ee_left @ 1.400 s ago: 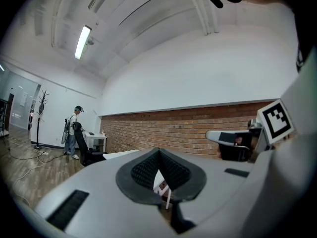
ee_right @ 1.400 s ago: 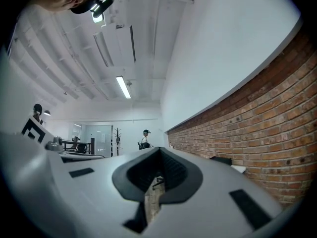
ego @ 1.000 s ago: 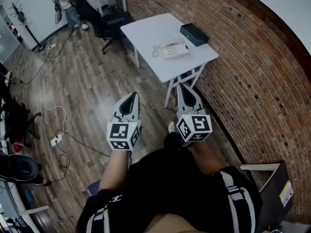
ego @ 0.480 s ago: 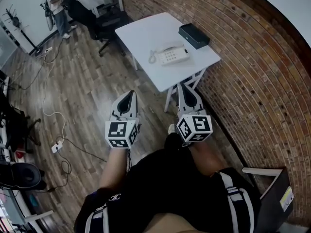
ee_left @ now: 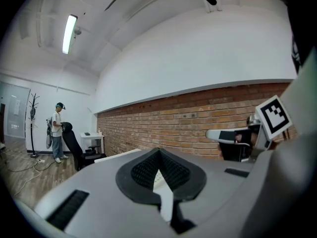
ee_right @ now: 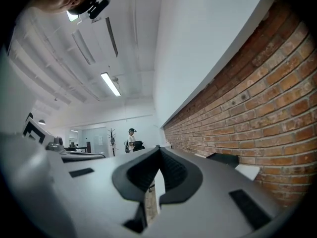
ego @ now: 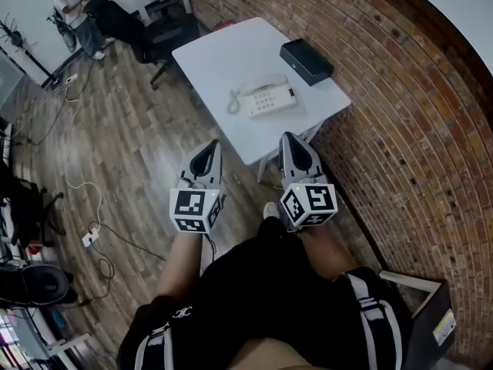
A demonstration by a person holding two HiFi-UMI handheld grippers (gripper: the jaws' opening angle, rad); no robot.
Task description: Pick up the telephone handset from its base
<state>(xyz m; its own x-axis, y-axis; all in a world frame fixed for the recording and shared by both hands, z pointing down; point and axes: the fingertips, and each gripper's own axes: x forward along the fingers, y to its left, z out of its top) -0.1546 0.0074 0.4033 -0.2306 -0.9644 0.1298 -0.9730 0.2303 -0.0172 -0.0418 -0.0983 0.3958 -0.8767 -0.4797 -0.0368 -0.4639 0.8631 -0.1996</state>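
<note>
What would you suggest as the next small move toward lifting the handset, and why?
Probably step closer to the white table: the left gripper and right gripper are shut, empty and short of the telephone base, where the handset lies cradled.

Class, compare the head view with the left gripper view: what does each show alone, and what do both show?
Only the head view: the telephone handset resting on its base, and the black box.
Only the left gripper view: the ceiling light strip, and the left hand-held gripper seen along its jaws, shut with nothing gripped.
Both: the brick wall, the white table, the standing person, the black office chair and the right hand-held gripper.
</note>
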